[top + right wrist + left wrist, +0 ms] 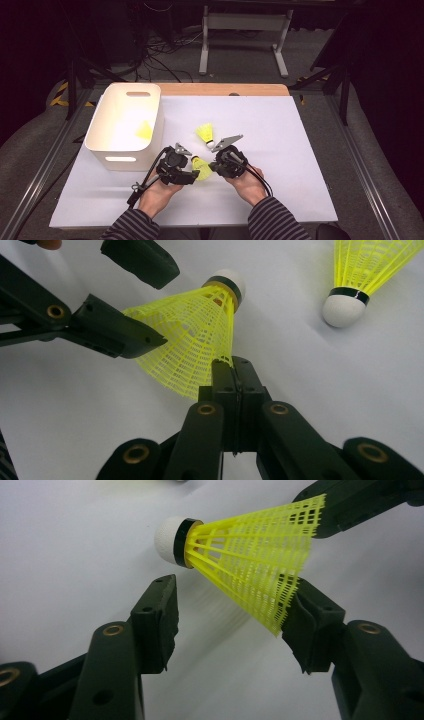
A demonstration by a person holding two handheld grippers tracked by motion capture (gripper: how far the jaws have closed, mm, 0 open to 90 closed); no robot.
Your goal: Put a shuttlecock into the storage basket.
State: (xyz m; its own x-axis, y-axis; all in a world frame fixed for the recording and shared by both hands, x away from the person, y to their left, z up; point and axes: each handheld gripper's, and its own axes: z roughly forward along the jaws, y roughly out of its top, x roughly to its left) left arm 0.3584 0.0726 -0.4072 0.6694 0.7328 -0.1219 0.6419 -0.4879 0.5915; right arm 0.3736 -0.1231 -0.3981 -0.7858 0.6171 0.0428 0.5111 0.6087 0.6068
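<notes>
Bench (280,165): lying under both sets of jaws, carrying everything.
Bin (102,131): white, sitting beyond the left jaws, well apart; something yellow, possibly another shuttlecock, is lying inside.
Right gripper (233,365): jaws clenching on the skirt rim of the held shuttlecock.
Left gripper (235,620): jaws standing apart, straddling the skirt; one pad is touching the mesh, not yet gripping.
Held shuttlecock (192,335): yellow, lying between the two grippers.
Second shuttlecock (205,134): resting just beyond the jaws.
</notes>
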